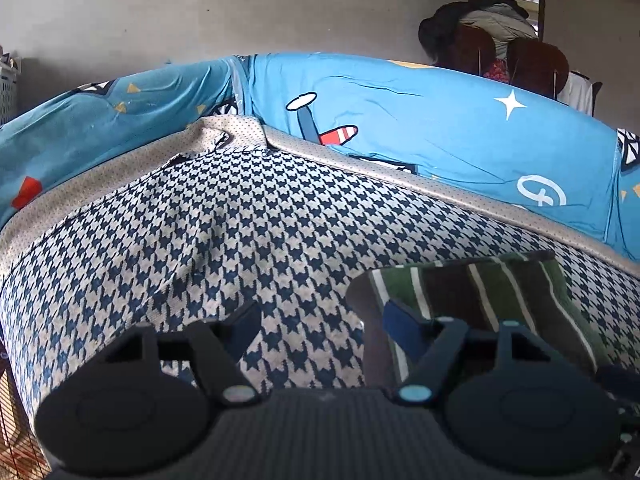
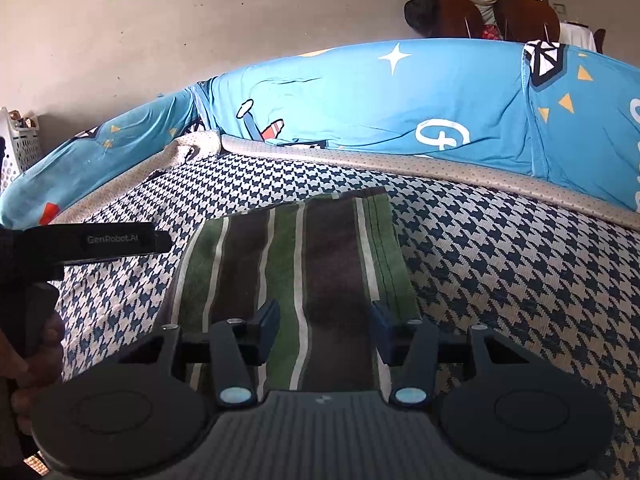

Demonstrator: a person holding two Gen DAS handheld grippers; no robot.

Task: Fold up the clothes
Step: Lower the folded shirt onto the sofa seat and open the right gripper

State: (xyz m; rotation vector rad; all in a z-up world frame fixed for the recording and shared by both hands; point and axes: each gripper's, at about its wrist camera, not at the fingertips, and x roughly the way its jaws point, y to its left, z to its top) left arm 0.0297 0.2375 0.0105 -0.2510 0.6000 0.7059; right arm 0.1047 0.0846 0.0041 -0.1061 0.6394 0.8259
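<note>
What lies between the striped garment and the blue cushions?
Only bare houndstooth cover and its beige dotted edge, seen in the right wrist view.

"GenRobot.AI" on left gripper [image 2: 120,240]

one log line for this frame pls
stage: fold looks done | striped cloth: folded, flat on checked cover | left gripper: open, empty | right gripper: open over cloth

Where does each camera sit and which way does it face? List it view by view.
Left wrist: on the left gripper, angled down at the houndstooth cover; own open fingers show.
Right wrist: on the right gripper, over the striped cloth; own fingers, left gripper, a hand.
Shared: cloth, cover, blue bedding.
</note>
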